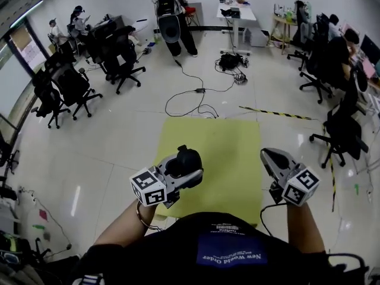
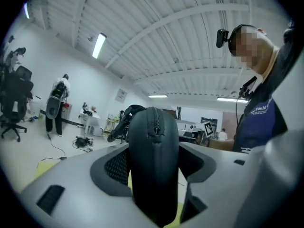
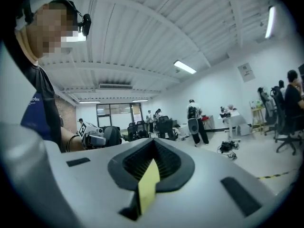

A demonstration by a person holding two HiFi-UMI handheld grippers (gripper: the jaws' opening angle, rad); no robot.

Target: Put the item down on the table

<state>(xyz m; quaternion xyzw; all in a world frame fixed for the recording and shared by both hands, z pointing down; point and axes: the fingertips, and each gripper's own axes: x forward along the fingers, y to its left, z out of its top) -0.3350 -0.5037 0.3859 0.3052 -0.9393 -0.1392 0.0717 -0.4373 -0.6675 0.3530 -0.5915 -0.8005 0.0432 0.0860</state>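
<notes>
Left gripper [image 1: 191, 168]: your jaws are clamped on the black zippered case [image 2: 154, 163], zip seam facing the camera | Case: in your grip over the near left part of the yellow table [image 1: 228, 150], not set down | Right gripper [image 1: 268, 157]: your jaws are closed together on nothing, over the table's near right edge.

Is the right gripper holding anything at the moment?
No, the right gripper has its jaws together with nothing between them.

Bright, even light (fisheye-warped edges)
</notes>
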